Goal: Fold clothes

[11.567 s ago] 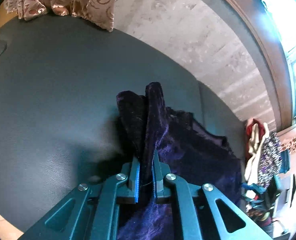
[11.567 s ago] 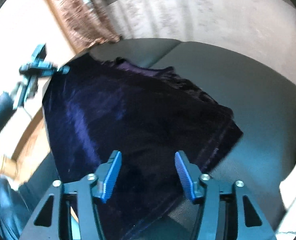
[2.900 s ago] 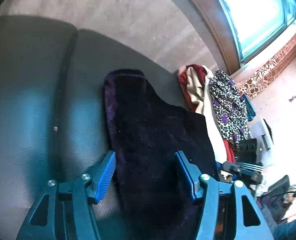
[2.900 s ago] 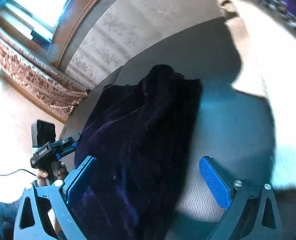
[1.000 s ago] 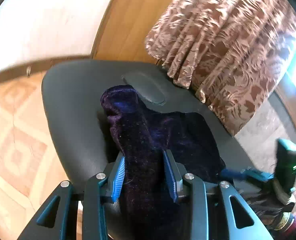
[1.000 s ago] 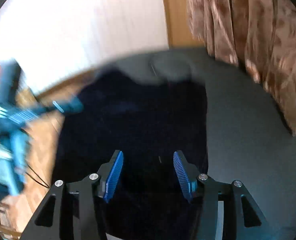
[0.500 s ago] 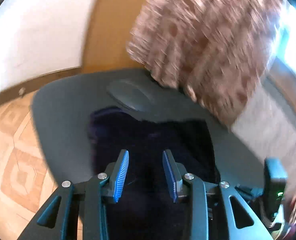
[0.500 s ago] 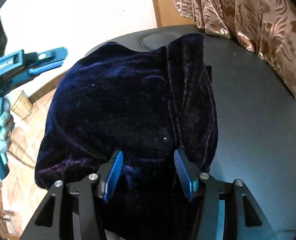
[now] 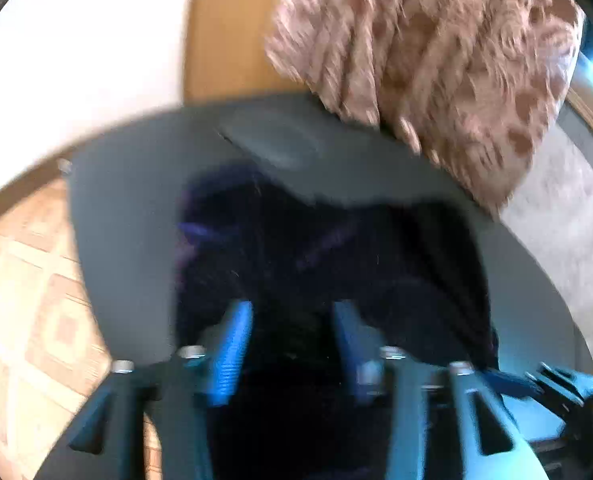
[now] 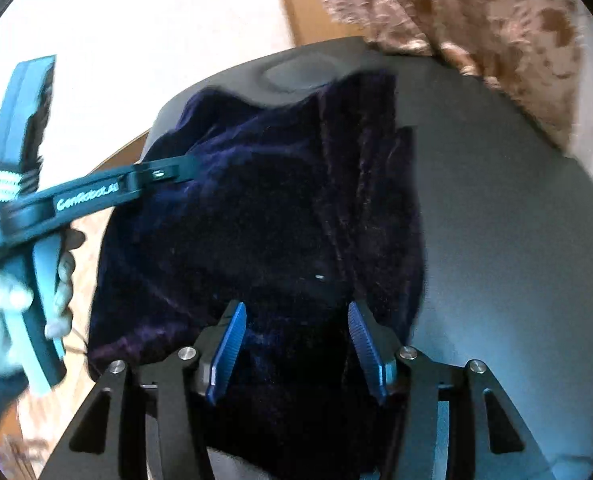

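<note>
While my left gripper (image 9: 292, 344) is opening, its blue pads stand apart over the dark purple velvet garment (image 9: 328, 264), cloth lying between them but unpressed. The left wrist view is blurred; the garment lies bunched on the grey padded table (image 9: 128, 240), near its end by the brown patterned curtain (image 9: 436, 72). Risk: a pad could snag the pile and drag the fold apart as it lifts.

Right wrist view: my right gripper (image 10: 296, 344) stands half open over the garment's near edge; grip cannot be told. Its left side overhangs the table edge and may slide off. Count: one garment, two grippers, one table, one curtain.
</note>
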The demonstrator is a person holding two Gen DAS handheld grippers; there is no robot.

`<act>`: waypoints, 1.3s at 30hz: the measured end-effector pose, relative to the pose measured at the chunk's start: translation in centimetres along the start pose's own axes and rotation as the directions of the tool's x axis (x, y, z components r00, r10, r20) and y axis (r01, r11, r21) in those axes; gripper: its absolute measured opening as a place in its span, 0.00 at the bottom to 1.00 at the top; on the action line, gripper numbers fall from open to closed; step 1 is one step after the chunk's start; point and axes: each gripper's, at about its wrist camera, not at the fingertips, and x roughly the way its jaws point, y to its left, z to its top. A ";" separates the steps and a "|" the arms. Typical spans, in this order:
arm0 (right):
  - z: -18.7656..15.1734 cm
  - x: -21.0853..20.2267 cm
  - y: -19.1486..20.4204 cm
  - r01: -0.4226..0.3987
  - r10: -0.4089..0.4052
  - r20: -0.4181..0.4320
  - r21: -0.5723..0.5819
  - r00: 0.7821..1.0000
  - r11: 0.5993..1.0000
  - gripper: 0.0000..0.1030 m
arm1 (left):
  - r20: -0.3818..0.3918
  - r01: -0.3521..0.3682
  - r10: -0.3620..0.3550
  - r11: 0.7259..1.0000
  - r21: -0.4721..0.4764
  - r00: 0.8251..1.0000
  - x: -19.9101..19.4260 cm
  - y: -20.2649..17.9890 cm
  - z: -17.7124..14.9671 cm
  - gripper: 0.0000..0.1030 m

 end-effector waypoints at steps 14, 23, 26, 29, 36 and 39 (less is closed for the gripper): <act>-9.6 -21.9 8.9 0.316 -0.313 0.503 0.083 0.806 0.945 1.00 | 0.166 -0.060 0.041 0.992 0.108 0.985 -18.7 -8.8 -5.8 0.60; -13.0 -23.2 14.7 0.246 -0.215 0.446 -0.012 0.869 0.969 1.00 | 0.349 -0.213 0.153 0.967 0.140 0.924 -28.7 -9.1 -7.4 0.39; -13.5 -23.1 16.0 0.228 -0.191 0.459 -0.026 0.868 0.973 1.00 | 0.329 -0.254 0.203 0.960 0.121 0.922 -29.3 -8.0 -7.5 0.39; -13.8 -23.2 16.8 0.230 -0.184 0.467 -0.044 0.865 0.972 1.00 | 0.304 -0.271 0.231 0.958 0.097 0.924 -29.6 -6.9 -8.0 0.39; -13.7 -23.2 17.1 0.233 -0.192 0.468 -0.030 0.863 0.972 1.00 | 0.284 -0.211 0.187 0.976 0.054 0.940 -29.1 -5.5 -8.2 0.37; -13.4 -22.8 16.8 0.233 -0.200 0.457 -0.016 0.867 0.972 1.00 | 0.337 -0.215 0.186 0.975 0.051 0.923 -29.8 -5.5 -8.5 0.35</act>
